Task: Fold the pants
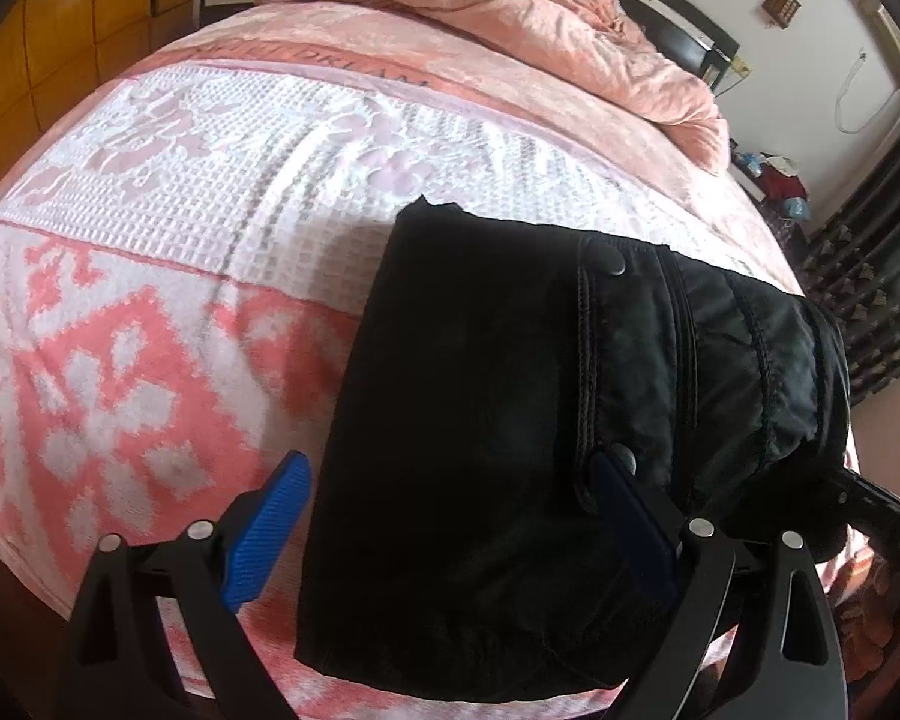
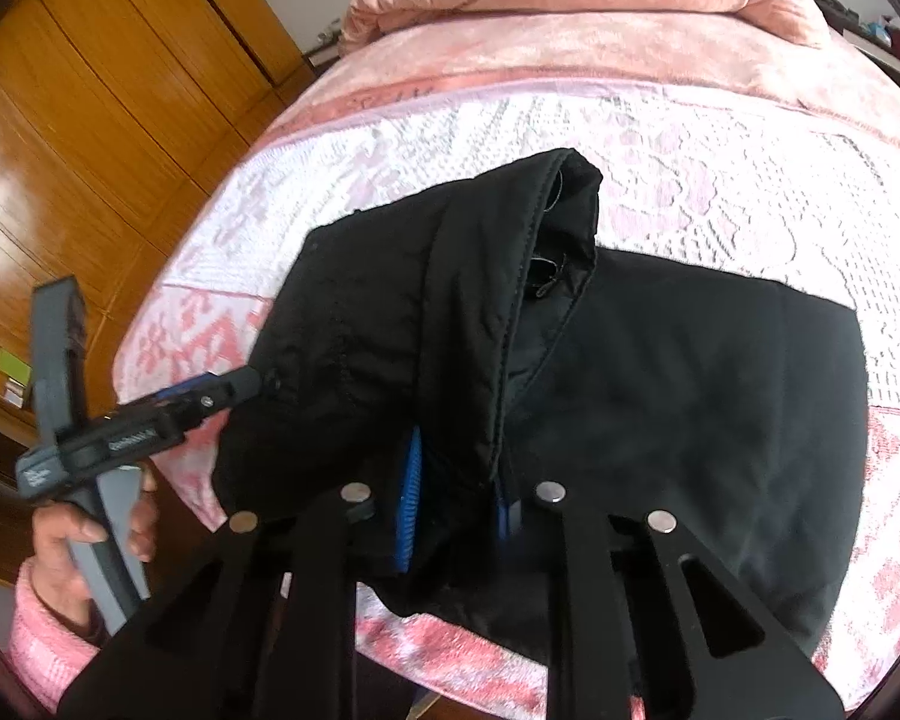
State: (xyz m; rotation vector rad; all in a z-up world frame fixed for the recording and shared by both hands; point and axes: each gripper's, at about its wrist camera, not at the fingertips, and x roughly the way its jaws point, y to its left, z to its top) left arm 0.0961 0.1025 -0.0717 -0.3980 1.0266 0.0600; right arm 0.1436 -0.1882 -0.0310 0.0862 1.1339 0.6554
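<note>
The black pants [image 1: 480, 420] lie partly folded on my bed, near its foot edge, over the pink-and-white patterned cover. Their fabric is dark and slightly quilted, with stitched seams and metal snaps. One waistband part [image 2: 450, 312] is lifted and draped over the flat lower layer.

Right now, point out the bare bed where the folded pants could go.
The white lace band, between the pants and the heaped quilt, is bare. So is the pink floral patch left of the pants. The near edge is crowded: the left gripper hangs open over the pants, and the right gripper pinches a raised fold.
</note>
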